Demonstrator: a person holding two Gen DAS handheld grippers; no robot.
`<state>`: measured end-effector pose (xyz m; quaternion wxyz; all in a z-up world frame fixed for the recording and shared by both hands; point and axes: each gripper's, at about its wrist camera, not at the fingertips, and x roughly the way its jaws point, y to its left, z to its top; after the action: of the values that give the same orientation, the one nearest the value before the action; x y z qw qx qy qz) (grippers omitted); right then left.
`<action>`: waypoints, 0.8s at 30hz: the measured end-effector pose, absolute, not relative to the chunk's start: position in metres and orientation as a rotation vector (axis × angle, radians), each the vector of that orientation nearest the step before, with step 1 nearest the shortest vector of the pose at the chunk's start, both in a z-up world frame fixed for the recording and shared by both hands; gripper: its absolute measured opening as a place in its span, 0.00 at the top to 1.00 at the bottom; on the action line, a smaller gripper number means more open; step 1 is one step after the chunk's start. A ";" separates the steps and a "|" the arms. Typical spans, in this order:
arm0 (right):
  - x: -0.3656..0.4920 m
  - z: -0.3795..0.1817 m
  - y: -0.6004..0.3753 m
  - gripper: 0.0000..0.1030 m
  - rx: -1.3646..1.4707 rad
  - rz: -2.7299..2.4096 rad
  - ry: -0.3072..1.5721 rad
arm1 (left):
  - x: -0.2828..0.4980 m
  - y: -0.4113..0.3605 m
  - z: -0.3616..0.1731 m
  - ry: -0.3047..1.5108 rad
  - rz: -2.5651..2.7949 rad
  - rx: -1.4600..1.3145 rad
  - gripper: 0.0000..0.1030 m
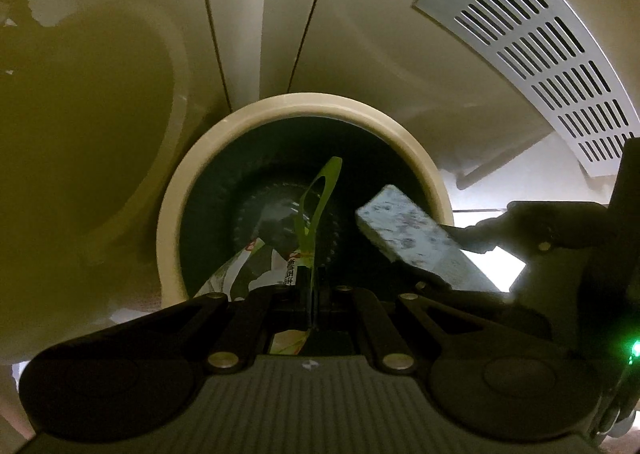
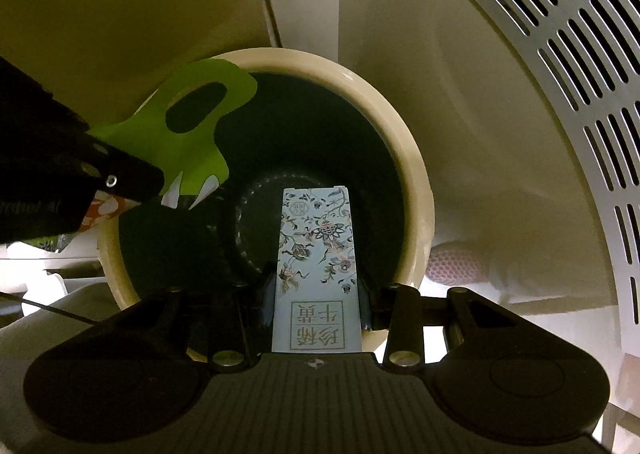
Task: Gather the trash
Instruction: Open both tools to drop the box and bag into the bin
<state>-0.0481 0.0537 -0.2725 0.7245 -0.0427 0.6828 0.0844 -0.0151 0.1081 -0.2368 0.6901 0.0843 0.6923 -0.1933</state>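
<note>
A round bin point(image 1: 176, 222) with a cream rim and a dark inside stands below both grippers; its rim point(image 2: 424, 190) fills the right wrist view. My left gripper point(image 1: 312, 294) is shut on a thin green wrapper point(image 1: 320, 190) with a cut-out handle hole, held edge-on over the bin's mouth. From the right wrist, that green wrapper point(image 2: 192, 134) hangs over the bin's left rim, pinched by the left gripper point(image 2: 132, 180). My right gripper point(image 2: 316, 294) is shut on a pale blue floral box point(image 2: 316, 250), pointing into the bin. This blue box point(image 1: 404, 230) reaches over the right rim.
A grey perforated panel point(image 1: 540, 54) curves along the upper right, also the perforated panel point(image 2: 560, 74). Cream cabinet fronts point(image 1: 264, 14) rise behind the bin. A pale rounded shape point(image 1: 100, 114) lies left of it. A pink-white mesh item point(image 2: 460, 266) sits right of the bin.
</note>
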 end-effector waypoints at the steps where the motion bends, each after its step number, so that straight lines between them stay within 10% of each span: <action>1: -0.048 -0.272 0.054 0.60 -0.094 0.187 1.508 | -0.015 0.108 -0.239 1.549 -0.436 0.188 0.99; 8: -0.046 -0.270 0.056 0.60 -0.087 0.184 1.504 | -0.015 0.106 -0.246 1.565 -0.449 0.184 0.94; 9: -0.046 -0.269 0.056 0.60 -0.086 0.183 1.501 | -0.015 0.106 -0.246 1.571 -0.456 0.176 0.85; 11: -0.046 -0.268 0.055 0.57 -0.079 0.182 1.502 | -0.015 0.107 -0.247 1.575 -0.451 0.172 0.29; 13: -0.046 -0.268 0.053 0.48 -0.075 0.176 1.508 | -0.015 0.109 -0.243 1.547 -0.423 0.159 0.08; 24: -0.050 -0.228 0.040 0.16 -0.029 0.121 1.524 | -0.021 0.120 -0.208 1.552 -0.437 0.130 0.07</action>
<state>-0.0500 0.0403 -0.2279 0.7217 -0.0133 0.6899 0.0549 -0.0212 0.1196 -0.2077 0.6905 0.0583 0.6940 -0.1954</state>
